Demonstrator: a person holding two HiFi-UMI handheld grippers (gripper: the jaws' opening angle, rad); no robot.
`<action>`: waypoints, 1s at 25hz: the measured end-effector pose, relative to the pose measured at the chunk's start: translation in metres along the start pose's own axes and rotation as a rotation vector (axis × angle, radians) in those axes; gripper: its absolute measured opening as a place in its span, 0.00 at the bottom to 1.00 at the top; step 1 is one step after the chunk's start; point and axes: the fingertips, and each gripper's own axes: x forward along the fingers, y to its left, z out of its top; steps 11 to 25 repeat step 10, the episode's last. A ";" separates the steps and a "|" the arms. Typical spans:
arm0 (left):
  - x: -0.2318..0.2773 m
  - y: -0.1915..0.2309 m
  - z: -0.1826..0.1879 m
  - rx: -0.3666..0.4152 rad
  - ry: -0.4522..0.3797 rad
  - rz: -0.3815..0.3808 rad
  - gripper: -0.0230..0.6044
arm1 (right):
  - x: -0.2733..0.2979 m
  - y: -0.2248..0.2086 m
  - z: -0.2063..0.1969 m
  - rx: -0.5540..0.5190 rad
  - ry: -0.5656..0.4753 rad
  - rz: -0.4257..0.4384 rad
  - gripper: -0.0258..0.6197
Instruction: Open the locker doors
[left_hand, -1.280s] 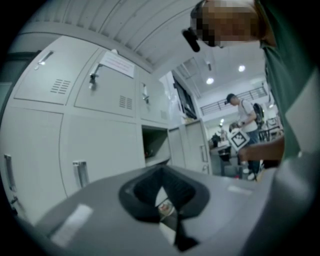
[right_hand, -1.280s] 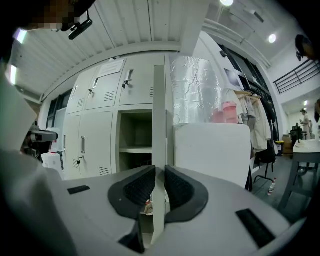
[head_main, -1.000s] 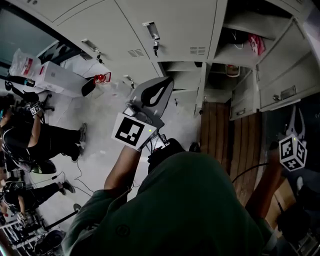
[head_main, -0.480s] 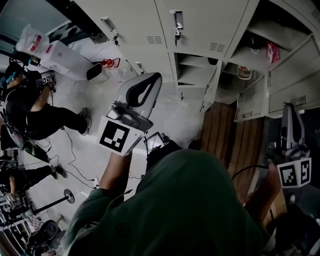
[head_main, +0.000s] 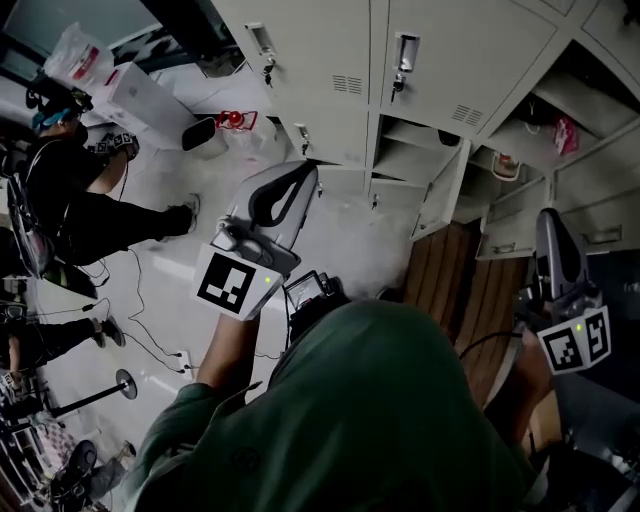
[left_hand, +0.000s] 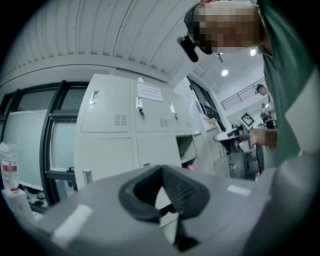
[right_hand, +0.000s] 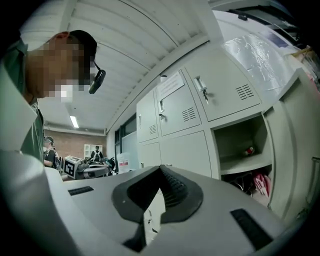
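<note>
The fingers (left_hand: 186, 194) of the left gripper (head_main: 300, 175) are pressed together with nothing between them. The right gripper (head_main: 551, 218) is likewise closed and empty. Both are held level, short of the locker bank (head_main: 330, 100). The job looks partly done: the right-hand doors (head_main: 585, 195) hang open beside open compartments (head_main: 415, 150). Two upper doors (head_main: 465, 55) with key latches, and the ones below them at left, are closed. One open door (head_main: 445, 190) juts out near them and may crowd the reach. Seated people (head_main: 70, 190), a white box (head_main: 140, 95) and a red item (head_main: 232, 119) sit off left, clear of the path.
</note>
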 end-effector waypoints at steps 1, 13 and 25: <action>0.009 -0.015 0.002 0.000 0.001 0.007 0.04 | -0.010 -0.014 0.001 0.005 -0.001 0.008 0.05; -0.027 0.043 -0.005 -0.020 -0.021 0.024 0.04 | 0.022 0.032 0.004 -0.006 0.003 -0.015 0.05; -0.027 0.043 -0.005 -0.020 -0.021 0.024 0.04 | 0.022 0.032 0.004 -0.006 0.003 -0.015 0.05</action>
